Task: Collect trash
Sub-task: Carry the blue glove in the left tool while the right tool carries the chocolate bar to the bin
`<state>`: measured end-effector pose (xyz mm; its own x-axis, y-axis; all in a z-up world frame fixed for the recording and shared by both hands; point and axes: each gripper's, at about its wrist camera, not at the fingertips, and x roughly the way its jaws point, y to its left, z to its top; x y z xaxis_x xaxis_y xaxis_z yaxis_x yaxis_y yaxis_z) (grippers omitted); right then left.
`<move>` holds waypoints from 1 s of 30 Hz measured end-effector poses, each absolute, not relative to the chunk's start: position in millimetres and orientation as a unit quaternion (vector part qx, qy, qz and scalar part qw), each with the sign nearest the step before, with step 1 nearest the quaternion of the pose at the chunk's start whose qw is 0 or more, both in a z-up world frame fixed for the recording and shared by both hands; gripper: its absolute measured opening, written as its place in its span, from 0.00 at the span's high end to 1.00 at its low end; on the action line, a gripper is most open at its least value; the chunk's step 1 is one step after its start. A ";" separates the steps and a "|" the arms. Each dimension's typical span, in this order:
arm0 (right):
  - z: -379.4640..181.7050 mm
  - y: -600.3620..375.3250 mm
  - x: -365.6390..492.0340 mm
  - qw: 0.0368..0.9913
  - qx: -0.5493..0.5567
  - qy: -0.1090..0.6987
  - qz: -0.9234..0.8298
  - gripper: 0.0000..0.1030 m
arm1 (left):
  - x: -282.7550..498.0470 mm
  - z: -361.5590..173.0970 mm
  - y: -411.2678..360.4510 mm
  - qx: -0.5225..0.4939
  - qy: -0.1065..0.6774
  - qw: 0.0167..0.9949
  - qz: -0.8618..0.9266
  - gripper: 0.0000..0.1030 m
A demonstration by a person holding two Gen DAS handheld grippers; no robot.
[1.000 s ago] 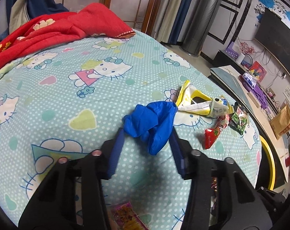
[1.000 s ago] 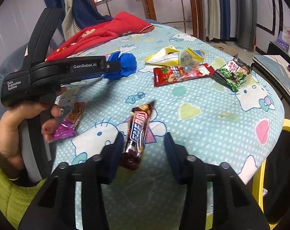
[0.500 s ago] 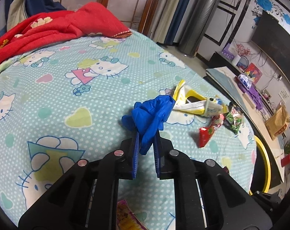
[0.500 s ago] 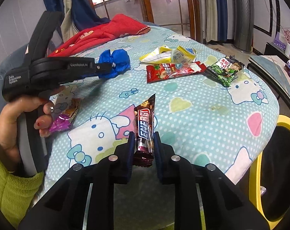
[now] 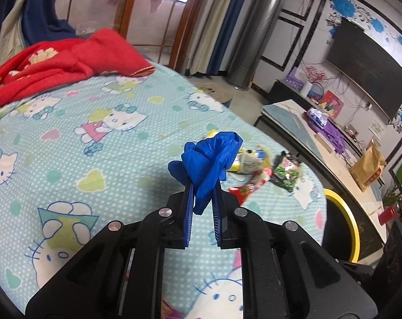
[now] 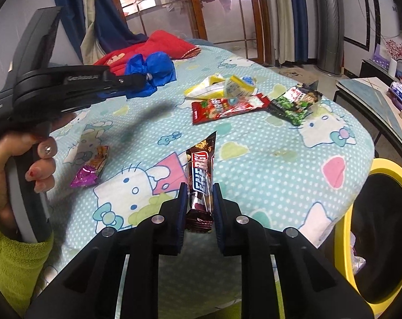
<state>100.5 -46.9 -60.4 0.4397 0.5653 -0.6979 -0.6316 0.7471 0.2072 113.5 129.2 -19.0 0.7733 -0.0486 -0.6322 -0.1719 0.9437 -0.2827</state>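
Observation:
My left gripper (image 5: 203, 186) is shut on a crumpled blue glove (image 5: 210, 159) and holds it above the bed; the glove also shows in the right wrist view (image 6: 150, 73). My right gripper (image 6: 199, 194) is shut on a brown candy bar wrapper (image 6: 201, 170), lifted off the sheet. On the sheet lie a red wrapper (image 6: 227, 107), a green wrapper (image 6: 294, 106), a yellow-white packet (image 6: 222, 86) and a purple wrapper (image 6: 90, 168). A yellow-rimmed black bin (image 6: 387, 228) stands at the bed's right edge.
The bed has a Hello Kitty sheet (image 5: 68, 143) with a red blanket (image 5: 57, 63) at the far end. A low table (image 5: 320, 143) with clutter and a TV (image 5: 368, 71) stand to the right. The bin's rim shows in the left wrist view (image 5: 344, 220).
Both grippers closed, the left on the blue glove and the right on the candy bar wrapper. Both have lifted their items off the sheet.

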 end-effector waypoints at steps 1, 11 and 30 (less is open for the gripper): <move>-57.7 -50.3 101.5 0.850 -0.039 0.392 0.350 0.83 | 113.5 -17.9 127.3 -0.163 0.334 0.928 0.031 0.92; -36.2 -82.4 117.6 0.877 -0.030 0.363 0.313 0.83 | 110.0 -2.2 88.5 -0.140 0.323 0.936 -0.015 0.92; -14.6 -154.2 133.7 0.907 -0.006 0.340 0.249 0.83 | 105.4 3.9 28.0 -0.094 0.322 0.939 -0.082 0.92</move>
<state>133.7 -154.2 -14.6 0.6448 0.4472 -0.6199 -0.4550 0.8762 0.1589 105.4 28.0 3.9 0.7799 -0.2139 -0.5883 0.0924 0.9689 -0.2298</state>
